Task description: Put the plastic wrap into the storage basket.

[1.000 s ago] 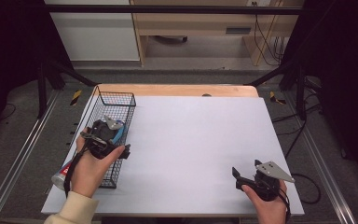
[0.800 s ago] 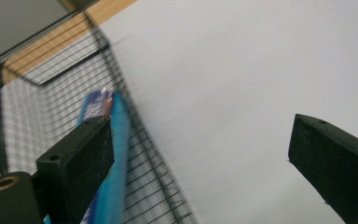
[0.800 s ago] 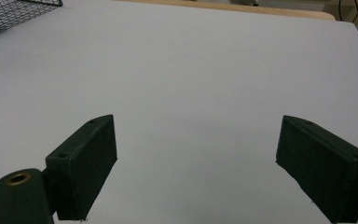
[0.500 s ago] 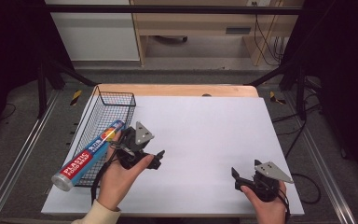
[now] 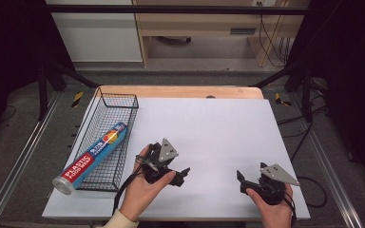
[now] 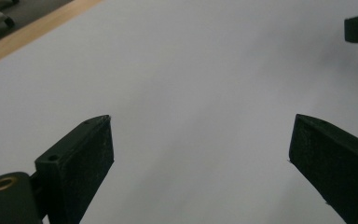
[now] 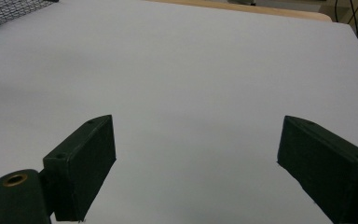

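The right gripper (image 5: 243, 180) and left gripper (image 5: 179, 175) are held near the front edge of the white table (image 5: 218, 128), jaws spread wide and empty, while the plastic wrap roll (image 5: 91, 157) is laid slantwise in the wire basket (image 5: 105, 142) beyond.

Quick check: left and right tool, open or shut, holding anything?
Left tool: open, empty, over the white table.
Right tool: open, empty, over the table's near right part.

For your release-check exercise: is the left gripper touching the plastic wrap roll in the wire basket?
Apart. The high view shows the left gripper over bare table, white surface separating it from the roll.
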Demonstrator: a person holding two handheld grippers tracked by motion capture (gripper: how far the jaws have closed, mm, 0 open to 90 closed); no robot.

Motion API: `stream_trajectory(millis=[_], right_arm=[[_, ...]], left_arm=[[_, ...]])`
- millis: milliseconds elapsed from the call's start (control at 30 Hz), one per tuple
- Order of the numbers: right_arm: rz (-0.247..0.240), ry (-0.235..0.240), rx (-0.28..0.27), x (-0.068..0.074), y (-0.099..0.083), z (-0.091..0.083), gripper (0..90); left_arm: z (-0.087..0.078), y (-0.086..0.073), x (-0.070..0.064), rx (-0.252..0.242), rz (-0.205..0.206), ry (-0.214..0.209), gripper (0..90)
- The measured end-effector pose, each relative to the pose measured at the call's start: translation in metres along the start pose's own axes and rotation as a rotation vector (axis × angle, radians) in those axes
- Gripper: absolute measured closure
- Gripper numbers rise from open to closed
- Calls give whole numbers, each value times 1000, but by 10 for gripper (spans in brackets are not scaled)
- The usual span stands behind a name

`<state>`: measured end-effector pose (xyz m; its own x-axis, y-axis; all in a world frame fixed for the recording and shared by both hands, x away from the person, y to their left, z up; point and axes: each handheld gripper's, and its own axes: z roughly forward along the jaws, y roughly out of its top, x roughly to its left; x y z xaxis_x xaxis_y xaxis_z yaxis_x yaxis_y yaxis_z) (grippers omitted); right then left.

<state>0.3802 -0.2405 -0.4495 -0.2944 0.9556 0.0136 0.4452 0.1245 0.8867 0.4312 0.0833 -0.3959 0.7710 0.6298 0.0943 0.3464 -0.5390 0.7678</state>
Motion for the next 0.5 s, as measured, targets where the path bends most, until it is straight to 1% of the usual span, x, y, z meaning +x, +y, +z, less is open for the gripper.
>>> stream_trajectory(millis=[67, 100, 167, 200, 233, 267, 367, 400, 433, 467, 500], right_arm=[[-2, -2, 0, 0, 0, 0, 116], [1, -1, 2, 0, 0, 0, 114], [-7, -6, 4, 0, 0, 0, 113], [-7, -6, 4, 0, 0, 0, 113], [-8, -3, 8, 0, 0, 1, 108], [-8, -3, 8, 0, 0, 1, 108], [-10, -6, 12, 1, 0, 2, 85], [-26, 5, 29, 1, 0, 4, 65], [-33, 4, 32, 1, 0, 4, 56], [-33, 4, 32, 1, 0, 4, 56], [-28, 10, 37, 2, 0, 5, 36]], left_arm=[[9, -8, 0, 12, -8, -15, 66], [16, -18, 1, 25, -20, -32, 66], [21, -28, 3, 40, -21, -40, 65], [21, -28, 3, 40, -21, -40, 65], [24, -38, 6, 38, -37, -61, 65], [24, -38, 6, 38, -37, -61, 65], [22, -52, 11, 13, -50, -72, 65], [19, -61, 13, -4, -47, -84, 62], [16, -65, 14, -12, -42, -88, 58], [16, -65, 14, -12, -42, -88, 53], [14, -67, 15, -14, -32, -91, 53]])
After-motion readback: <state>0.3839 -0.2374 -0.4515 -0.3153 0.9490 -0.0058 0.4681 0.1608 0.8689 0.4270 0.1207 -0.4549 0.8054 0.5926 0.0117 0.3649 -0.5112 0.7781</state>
